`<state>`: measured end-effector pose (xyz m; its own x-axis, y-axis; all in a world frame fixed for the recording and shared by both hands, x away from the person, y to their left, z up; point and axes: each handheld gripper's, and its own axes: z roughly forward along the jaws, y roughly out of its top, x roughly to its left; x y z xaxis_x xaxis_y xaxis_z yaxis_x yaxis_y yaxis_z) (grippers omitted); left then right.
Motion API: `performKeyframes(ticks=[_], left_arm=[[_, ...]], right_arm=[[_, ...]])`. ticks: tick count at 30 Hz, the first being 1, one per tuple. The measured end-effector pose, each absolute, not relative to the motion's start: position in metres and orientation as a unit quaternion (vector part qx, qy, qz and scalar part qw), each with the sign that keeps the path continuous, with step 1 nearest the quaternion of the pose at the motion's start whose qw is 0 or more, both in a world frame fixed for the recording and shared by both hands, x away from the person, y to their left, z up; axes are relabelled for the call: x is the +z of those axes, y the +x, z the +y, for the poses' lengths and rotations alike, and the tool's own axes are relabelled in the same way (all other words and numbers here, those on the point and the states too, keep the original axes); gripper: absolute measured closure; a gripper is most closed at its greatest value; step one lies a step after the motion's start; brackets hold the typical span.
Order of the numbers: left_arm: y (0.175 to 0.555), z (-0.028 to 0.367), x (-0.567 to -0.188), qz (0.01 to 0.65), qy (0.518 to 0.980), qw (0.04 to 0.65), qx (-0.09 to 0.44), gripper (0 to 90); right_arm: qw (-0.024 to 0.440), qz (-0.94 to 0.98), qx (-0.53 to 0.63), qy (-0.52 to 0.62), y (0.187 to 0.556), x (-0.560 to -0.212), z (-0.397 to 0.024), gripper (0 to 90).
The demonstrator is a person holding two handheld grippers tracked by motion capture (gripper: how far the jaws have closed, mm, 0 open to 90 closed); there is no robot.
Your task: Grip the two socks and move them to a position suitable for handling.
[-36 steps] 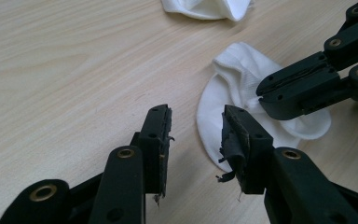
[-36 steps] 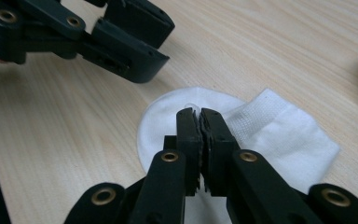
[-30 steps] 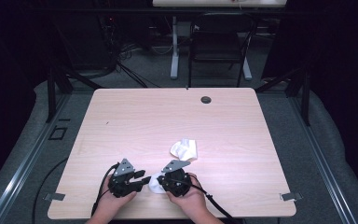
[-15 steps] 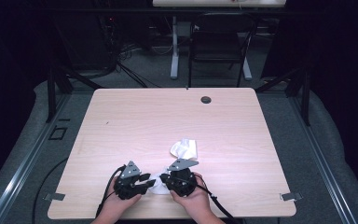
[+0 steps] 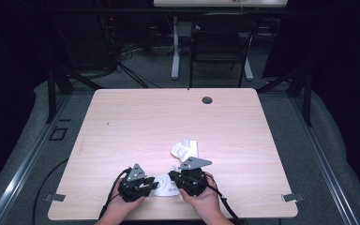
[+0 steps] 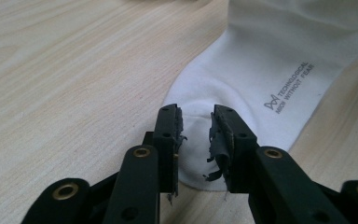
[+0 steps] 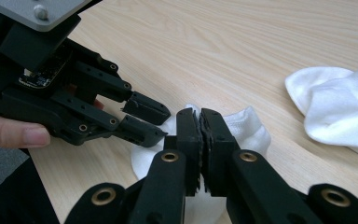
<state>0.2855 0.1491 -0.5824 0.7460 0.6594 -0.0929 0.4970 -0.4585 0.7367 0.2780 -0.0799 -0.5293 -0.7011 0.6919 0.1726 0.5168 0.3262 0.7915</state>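
A white sock (image 5: 163,187) with small grey print (image 6: 286,88) lies near the table's front edge, between the two grippers. My left gripper (image 6: 196,116) points at its rounded end. Its jaws have just been closing and still stand apart, with the fabric (image 6: 196,149) lying flat between them, not pinched. From the other side, my right gripper (image 7: 199,114) is shut on the sock's far end (image 7: 249,128), and fabric bunches around its tips. In the high view the left gripper (image 5: 152,183) and right gripper (image 5: 173,177) face each other closely. A second white sock (image 5: 185,149) lies crumpled just behind them.
The light wooden table (image 5: 136,122) has a small dark cable hole (image 5: 207,100) near its far edge. A dark chair (image 5: 218,47) and cables stand on the floor beyond it. A person's hands (image 5: 206,201) reach in over the front edge.
My right gripper has shifted a little to the right, and more of the sock now shows between the two grippers. The left gripper has stayed almost in place.
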Motion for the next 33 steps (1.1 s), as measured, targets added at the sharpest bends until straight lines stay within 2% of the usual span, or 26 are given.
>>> performKeyframes(ticks=[15, 33], left_arm=[[0.284, 0.148, -0.581, 0.333, 0.857, 0.377, 0.115, 86.3], [0.281, 0.152, -0.579, 0.347, 0.854, 0.373, 0.106, 87.9]], right_arm=[[0.11, 0.812, 0.424, 0.386, 0.269, -0.533, -0.118, 87.0], [0.099, 0.841, 0.365, 0.387, 0.258, -0.553, -0.138, 86.2]])
